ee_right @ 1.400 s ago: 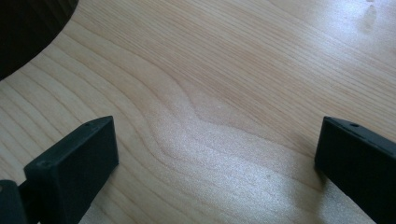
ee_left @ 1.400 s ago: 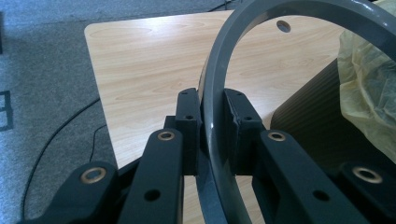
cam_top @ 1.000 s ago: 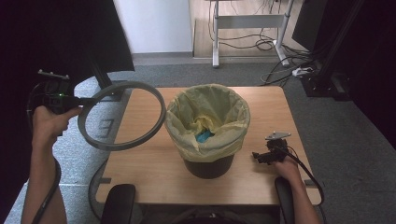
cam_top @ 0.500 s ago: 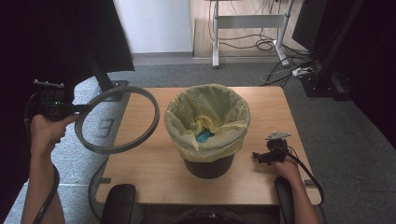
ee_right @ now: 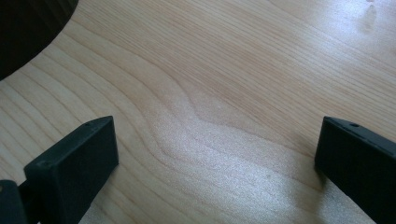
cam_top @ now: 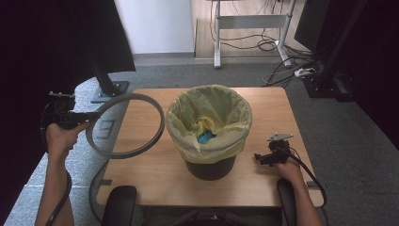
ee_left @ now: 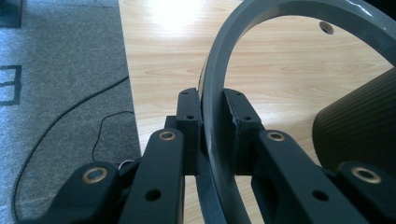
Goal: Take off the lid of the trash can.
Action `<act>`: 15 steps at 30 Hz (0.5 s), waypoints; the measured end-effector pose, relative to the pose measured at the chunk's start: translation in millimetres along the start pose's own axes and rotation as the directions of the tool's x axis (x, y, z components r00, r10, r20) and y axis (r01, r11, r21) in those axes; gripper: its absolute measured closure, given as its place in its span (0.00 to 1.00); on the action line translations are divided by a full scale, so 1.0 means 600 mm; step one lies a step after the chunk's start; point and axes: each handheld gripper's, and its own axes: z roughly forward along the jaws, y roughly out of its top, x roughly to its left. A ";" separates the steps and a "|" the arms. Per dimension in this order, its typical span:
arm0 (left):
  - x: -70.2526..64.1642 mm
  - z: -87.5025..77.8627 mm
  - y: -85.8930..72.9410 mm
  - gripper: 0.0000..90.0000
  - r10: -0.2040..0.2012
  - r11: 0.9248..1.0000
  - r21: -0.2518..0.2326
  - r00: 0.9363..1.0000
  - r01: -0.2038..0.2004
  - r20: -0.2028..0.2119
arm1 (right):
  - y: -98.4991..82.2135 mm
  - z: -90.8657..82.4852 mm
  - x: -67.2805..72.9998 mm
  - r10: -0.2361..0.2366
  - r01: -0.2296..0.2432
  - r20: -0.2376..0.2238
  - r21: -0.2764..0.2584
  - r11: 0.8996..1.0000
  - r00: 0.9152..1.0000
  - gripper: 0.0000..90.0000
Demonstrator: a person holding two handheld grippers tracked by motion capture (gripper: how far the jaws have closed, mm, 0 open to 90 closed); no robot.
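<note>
Left gripper (ee_left: 212,135) clamped on grey ring (cam_top: 126,126) over table's left edge (cam_top: 117,155); bin (cam_top: 209,127) just right. Right gripper (ee_right: 217,163) open, empty.

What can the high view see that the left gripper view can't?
High view alone: the yellow bag lining the bin, something blue inside it, and the right gripper resting open on the table. Left gripper view alone: the jaws pinching the grey ring up close, and a small hole in the ring. Both: the ring, table, bin and left gripper.
</note>
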 end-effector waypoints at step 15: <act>0.011 0.072 -0.041 0.87 -0.014 1.000 0.002 0.999 0.014 -0.030 | 0.000 0.000 0.000 0.001 -0.001 0.001 -0.001 1.000 1.000 0.00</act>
